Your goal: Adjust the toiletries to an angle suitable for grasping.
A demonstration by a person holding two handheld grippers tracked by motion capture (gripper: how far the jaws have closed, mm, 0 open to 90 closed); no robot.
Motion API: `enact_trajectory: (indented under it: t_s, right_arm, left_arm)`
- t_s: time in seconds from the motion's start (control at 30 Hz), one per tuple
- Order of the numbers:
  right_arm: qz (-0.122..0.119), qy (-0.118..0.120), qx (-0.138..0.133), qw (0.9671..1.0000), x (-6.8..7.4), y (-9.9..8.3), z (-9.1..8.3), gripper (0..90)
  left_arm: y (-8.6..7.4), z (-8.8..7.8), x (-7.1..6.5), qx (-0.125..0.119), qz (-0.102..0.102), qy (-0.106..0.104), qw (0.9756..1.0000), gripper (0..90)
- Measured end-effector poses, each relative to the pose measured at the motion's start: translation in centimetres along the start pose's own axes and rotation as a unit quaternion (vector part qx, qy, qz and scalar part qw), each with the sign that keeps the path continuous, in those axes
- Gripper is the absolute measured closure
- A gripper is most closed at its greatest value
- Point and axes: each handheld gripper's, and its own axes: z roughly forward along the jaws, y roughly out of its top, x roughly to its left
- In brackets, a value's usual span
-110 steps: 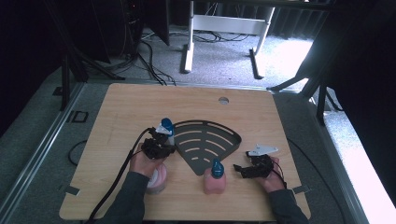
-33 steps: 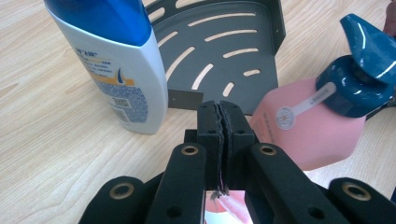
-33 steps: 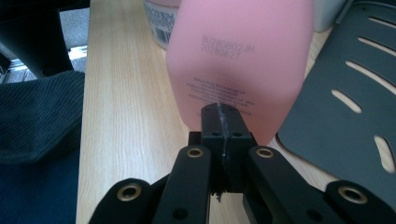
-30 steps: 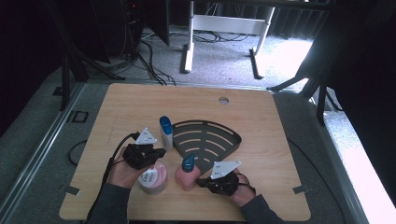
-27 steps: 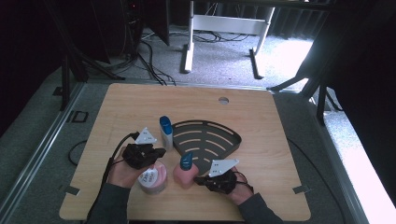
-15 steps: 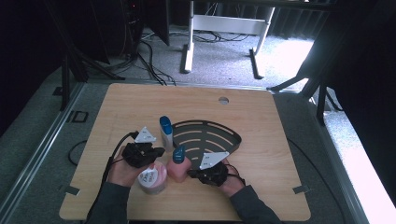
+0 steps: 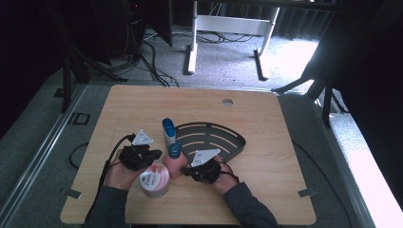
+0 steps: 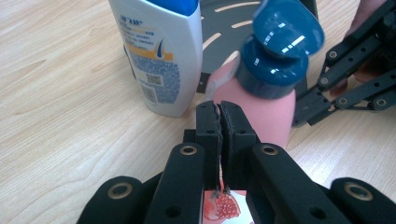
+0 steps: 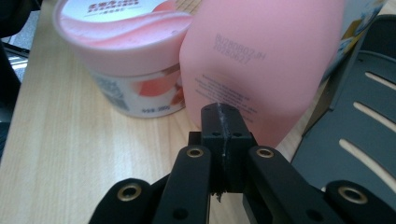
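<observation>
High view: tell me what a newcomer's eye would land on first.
A cluster near the front edge of the wooden table draws the eye: a pink bottle with a blue cap stands between a pink tub and a dark slotted tray. A white bottle with a blue cap stands just behind it. The left hand-held gripper and right hand-held gripper, both shut, flank the pink bottle.

A wooden table [image 7: 142, 102] stands on grey carpet [image 7: 228, 61], with a white frame [image 7: 223, 28] and cables [image 7: 152, 52] behind.
</observation>
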Motion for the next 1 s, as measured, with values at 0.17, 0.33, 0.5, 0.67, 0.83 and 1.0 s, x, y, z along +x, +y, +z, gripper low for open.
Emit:
enact_trajectory:
  t_s: [0.17, 0.33, 0.5, 0.67, 0.83, 1.0]
  right_arm:
    - [0.001, -0.004, 0.001, 1.0000, -0.5, 0.4, 0.4, 90.0]
    - [0.005, -0.004, 0.000, 1.0000, -0.7, 0.7, 0.8, 90.0]
    - [0.007, -0.006, 0.001, 1.0000, -1.0, 1.1, 1.2, 90.0]
    - [0.011, -0.007, -0.001, 0.9999, -1.2, 1.4, 1.6, 90.0]
    - [0.021, -0.010, -0.006, 0.9997, -1.5, 1.6, 2.1, 90.0]
    - [0.021, -0.016, -0.003, 0.9996, -1.7, 1.9, 2.4, 90.0]
  left_arm:
    - [-0.2, 0.2, 0.2, 0.002, -0.002, 0.001, 1.0000, 87.0]
    - [-0.3, 0.2, 0.4, 0.003, -0.005, 0.001, 1.0000, 87.0]
    - [-0.5, 0.2, 0.6, 0.004, -0.008, 0.004, 1.0000, 87.0]
    - [-0.6, 0.2, 0.8, 0.007, -0.008, 0.006, 0.9999, 87.1]
    - [-1.2, 0.4, 1.3, 0.015, -0.014, 0.010, 0.9997, 87.0]
    - [-2.0, 0.7, 2.0, 0.032, -0.016, 0.031, 0.9989, 87.1]
